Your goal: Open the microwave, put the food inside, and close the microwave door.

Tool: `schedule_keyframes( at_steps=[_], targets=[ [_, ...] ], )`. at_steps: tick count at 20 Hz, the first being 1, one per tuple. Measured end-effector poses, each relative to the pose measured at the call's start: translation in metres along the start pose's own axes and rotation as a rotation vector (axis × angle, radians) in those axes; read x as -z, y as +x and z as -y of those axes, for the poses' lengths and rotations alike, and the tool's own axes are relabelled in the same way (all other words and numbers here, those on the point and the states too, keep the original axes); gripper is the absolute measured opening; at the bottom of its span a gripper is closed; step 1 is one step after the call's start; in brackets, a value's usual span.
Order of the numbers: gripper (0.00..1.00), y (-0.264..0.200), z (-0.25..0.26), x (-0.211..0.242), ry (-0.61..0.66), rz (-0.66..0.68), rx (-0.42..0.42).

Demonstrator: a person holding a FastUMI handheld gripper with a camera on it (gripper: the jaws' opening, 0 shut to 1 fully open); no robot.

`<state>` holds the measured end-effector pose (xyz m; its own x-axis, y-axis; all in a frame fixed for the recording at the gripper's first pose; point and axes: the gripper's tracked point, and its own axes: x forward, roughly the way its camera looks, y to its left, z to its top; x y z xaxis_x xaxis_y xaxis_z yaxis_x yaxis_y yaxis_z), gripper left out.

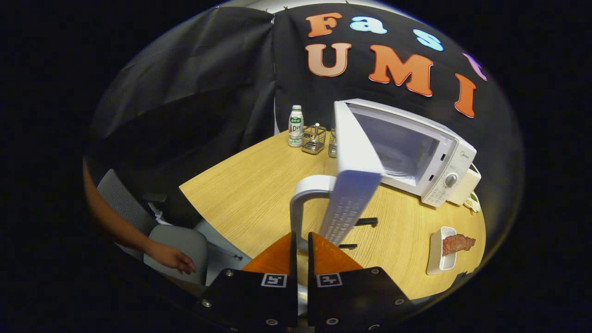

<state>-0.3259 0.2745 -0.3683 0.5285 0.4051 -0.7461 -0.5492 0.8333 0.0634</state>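
Note:
A white microwave (434, 157) stands at the back right of the wooden table (240, 194), its cavity showing. Its door (354, 175) is swung wide open toward me, with the white handle (300, 203) on its outer edge. My gripper (301, 240) is shut on that handle, whose lower end runs down between the two fingers. The food (457, 243), a brownish-red piece, lies across a small white rectangular dish (439, 261) on the table to the right of the fingers, in front of the microwave.
A small white bottle with a green label (295, 126) and a wire caddy (314, 138) stand at the table's back, left of the door. A beige box (467, 185) sits right of the microwave. A person's hand (173, 259) rests on a grey chair (180, 245) left of the table.

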Motion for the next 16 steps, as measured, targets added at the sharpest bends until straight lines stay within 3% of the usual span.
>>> schedule_keyframes(
  at_steps=[3, 9, 13, 14, 16],
  targets=[
    [0.09, -0.023, 0.023, 0.002, 0.010, -0.026, -0.039],
    [0.18, -0.041, 0.139, 0.009, 0.204, 0.000, 0.140],
    [0.42, -0.046, 0.221, 0.032, 0.257, -0.021, 0.258],
    [0.52, -0.047, 0.238, 0.038, 0.263, -0.035, 0.265],
    [0.63, -0.045, 0.263, 0.056, 0.266, -0.087, 0.248]
  ],
)
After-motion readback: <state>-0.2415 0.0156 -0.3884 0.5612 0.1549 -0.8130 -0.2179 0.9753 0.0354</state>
